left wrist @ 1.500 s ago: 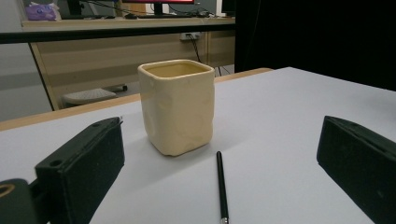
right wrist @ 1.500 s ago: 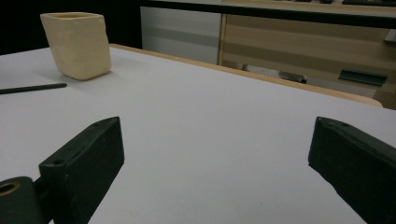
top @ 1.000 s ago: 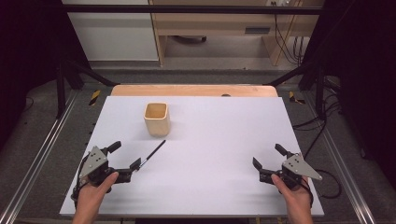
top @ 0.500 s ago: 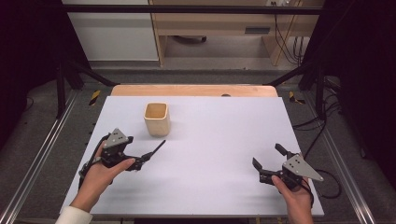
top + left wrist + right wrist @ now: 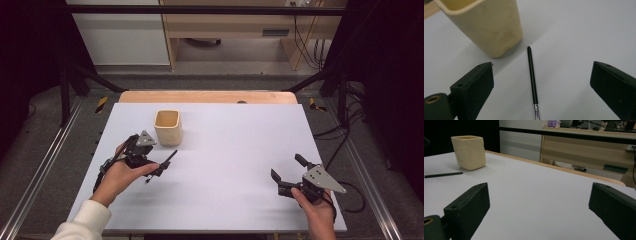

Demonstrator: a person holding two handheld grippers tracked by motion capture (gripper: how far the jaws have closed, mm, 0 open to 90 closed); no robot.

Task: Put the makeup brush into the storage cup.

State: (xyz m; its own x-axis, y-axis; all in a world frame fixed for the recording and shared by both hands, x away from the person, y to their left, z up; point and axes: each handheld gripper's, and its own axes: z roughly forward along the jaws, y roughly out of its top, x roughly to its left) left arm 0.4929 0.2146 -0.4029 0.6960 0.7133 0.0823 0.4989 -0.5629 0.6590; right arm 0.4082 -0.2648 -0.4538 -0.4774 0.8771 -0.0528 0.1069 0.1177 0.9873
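Note:
A cream square cup (image 5: 167, 126) stands upright on the white table (image 5: 235, 135), left of centre. A thin black pen (image 5: 170, 156) lies flat just in front of it, tip toward the cup. My left gripper (image 5: 159, 163) is open over the pen's near end. In the left gripper view the pen (image 5: 532, 75) runs between the two spread jaws of my left gripper (image 5: 542, 66), untouched, with the cup (image 5: 486, 25) just beyond. My right gripper (image 5: 287, 167) rests open at the table's near right, holding nothing. Across the table, the right gripper view shows the cup (image 5: 469, 152) and pen (image 5: 442, 174) beyond my right gripper (image 5: 540, 188).
A wooden strip (image 5: 207, 97) borders the table's far edge. Metal rails (image 5: 40, 175) run along both sides. A wooden desk (image 5: 586, 147) stands beyond the table. Cables (image 5: 345, 145) lie on the floor at the right.
My left gripper has moved forward and right from the near left corner to the pen, and now straddles it. The right gripper, cup and pen have stayed put.

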